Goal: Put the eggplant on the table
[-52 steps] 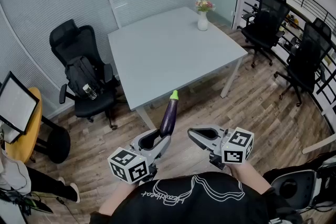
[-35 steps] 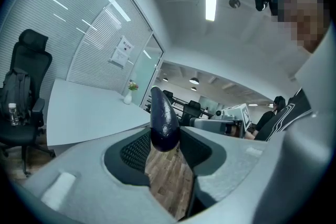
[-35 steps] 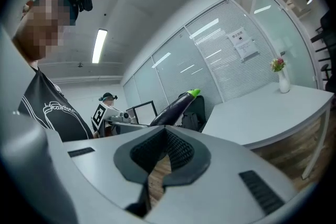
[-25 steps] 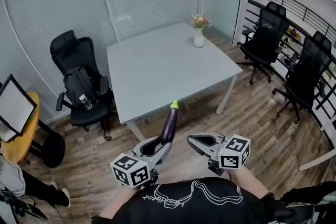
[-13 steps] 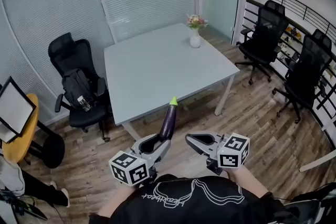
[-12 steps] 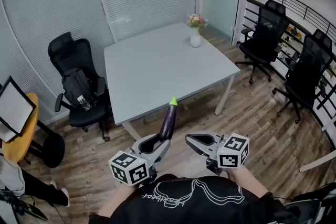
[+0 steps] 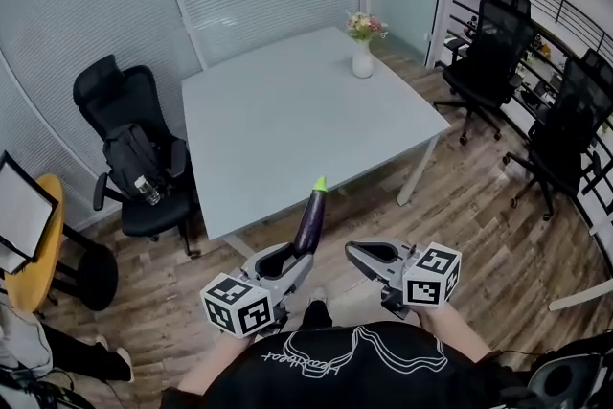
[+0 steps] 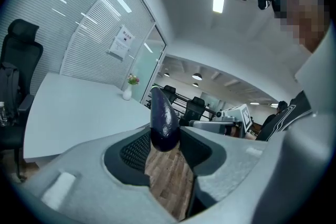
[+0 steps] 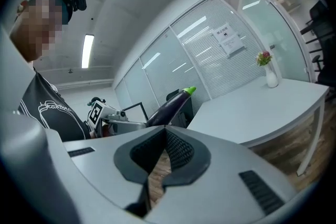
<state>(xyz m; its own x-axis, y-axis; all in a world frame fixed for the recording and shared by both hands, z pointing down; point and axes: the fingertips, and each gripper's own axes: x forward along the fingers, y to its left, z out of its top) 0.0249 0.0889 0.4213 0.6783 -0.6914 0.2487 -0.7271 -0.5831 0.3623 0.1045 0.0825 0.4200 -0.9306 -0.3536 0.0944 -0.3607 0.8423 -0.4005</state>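
Observation:
A long dark purple eggplant with a green stem tip stands tilted forward and up out of my left gripper, which is shut on its thick lower end. In the left gripper view the eggplant sits clamped between the ribbed pads. My right gripper hovers beside it to the right, shut, with nothing in it; its tips meet in the right gripper view. The pale grey square table lies ahead, its near edge just beyond the eggplant's tip. Both grippers are over the wooden floor.
A white vase with flowers stands at the table's far right corner. A black office chair with a backpack is left of the table. More black chairs line the right side. A yellow round table is at far left.
Both grippers have come forward toward the table together. The eggplant stays clamped in the left gripper, and the right gripper stays shut and empty.

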